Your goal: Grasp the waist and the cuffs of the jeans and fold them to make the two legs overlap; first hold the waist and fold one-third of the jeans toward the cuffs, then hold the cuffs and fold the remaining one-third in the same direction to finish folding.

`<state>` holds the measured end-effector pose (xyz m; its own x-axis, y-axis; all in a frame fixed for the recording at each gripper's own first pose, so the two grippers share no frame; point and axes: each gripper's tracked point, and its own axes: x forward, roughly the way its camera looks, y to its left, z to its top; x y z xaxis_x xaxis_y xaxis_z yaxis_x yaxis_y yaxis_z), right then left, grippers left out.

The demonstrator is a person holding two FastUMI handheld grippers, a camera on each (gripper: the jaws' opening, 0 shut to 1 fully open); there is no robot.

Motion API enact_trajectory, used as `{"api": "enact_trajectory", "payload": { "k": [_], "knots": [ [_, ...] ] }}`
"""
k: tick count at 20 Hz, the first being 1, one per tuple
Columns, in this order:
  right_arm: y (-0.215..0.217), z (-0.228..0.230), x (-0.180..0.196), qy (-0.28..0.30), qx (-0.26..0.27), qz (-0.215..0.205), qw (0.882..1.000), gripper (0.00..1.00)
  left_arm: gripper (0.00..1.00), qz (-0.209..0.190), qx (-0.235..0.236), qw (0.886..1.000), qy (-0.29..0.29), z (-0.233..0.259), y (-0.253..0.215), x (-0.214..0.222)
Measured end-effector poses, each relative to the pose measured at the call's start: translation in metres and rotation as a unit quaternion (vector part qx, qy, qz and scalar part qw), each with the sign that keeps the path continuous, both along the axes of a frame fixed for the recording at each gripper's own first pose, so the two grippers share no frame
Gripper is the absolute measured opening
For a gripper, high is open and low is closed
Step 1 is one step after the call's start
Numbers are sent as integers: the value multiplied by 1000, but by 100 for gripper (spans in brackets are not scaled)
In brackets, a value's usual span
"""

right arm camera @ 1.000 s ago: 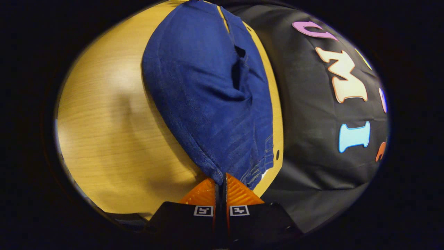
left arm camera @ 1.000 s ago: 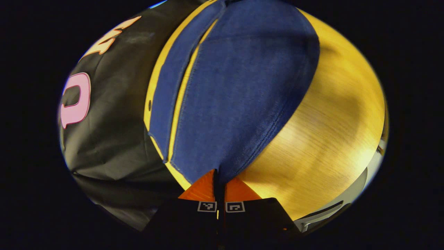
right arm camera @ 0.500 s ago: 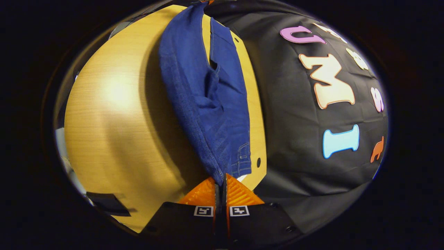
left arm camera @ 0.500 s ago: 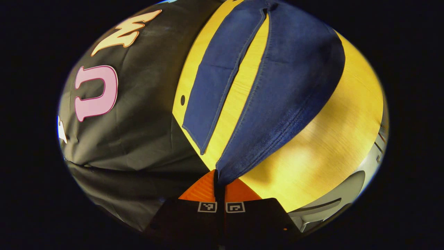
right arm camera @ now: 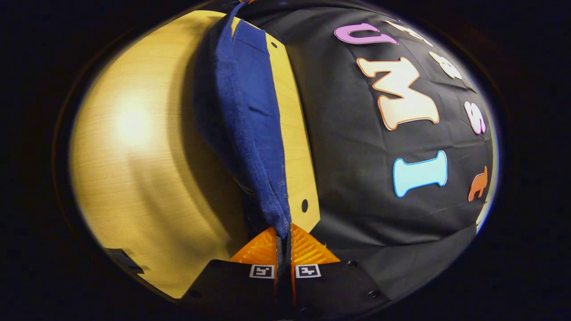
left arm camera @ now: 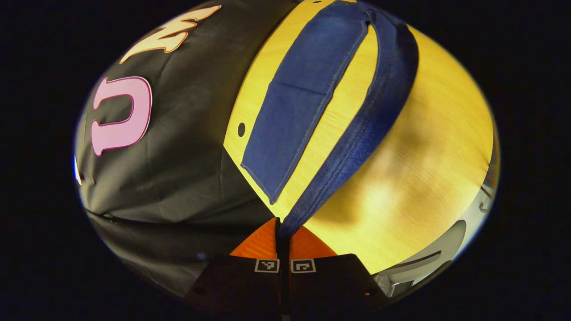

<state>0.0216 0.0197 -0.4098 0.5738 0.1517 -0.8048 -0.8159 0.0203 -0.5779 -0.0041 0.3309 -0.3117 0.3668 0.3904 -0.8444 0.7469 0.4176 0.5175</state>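
The left hand-held gripper (left arm camera: 283, 225) is closed, both fingers pinching a cuff (left arm camera: 292, 223) of the jeans (left arm camera: 308, 93). From that grip one leg (left arm camera: 374, 111) rises off the desk (left arm camera: 428, 147) as a taut, narrow band seen nearly edge-on, casting a soft shadow on the wood beside it. The other leg (left arm camera: 303, 98) lies flat on the desk, close along the edge that meets the booth's cloth wall (left arm camera: 178, 156), its hem near a small dark hole (left arm camera: 241, 129) at that corner of the desk. A strip of bare wood shows between the two legs.

The right hand-held gripper (right arm camera: 283, 234) is likewise clamped, on the jeans (right arm camera: 250, 107) at their other end. The denim stretches away from its fingers in a lifted ridge, with flat fabric beyond it toward the wall-side edge of the desk (right arm camera: 134, 156). A second small hole (right arm camera: 304, 205) sits in the desk corner just beside the grip. The black cloth (right arm camera: 379, 178) hangs directly behind that edge. A small dark object (right arm camera: 125, 261) sits at the near edge; what it is cannot be told.
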Motion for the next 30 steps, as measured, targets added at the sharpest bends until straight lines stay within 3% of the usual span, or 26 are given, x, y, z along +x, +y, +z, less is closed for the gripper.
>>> {"api": "enact_trajectory", "payload": {
  "k": [6,15,22,30],
  "knots": [
    [17,-9,44,-15,-11,-10,1000,3,0,-21,-8,1000,8,-10,13,59],
    [42,-35,110,-41,-3,-56,998,3,0,-49,-24,998,28,-39,28,138],
    [51,-75,130,-31,-19,-85,996,3,0,-98,-23,993,54,-82,33,191],
    [58,-130,135,-25,-50,-110,992,4,0,-106,-40,992,62,-144,35,211]
  ]
}}
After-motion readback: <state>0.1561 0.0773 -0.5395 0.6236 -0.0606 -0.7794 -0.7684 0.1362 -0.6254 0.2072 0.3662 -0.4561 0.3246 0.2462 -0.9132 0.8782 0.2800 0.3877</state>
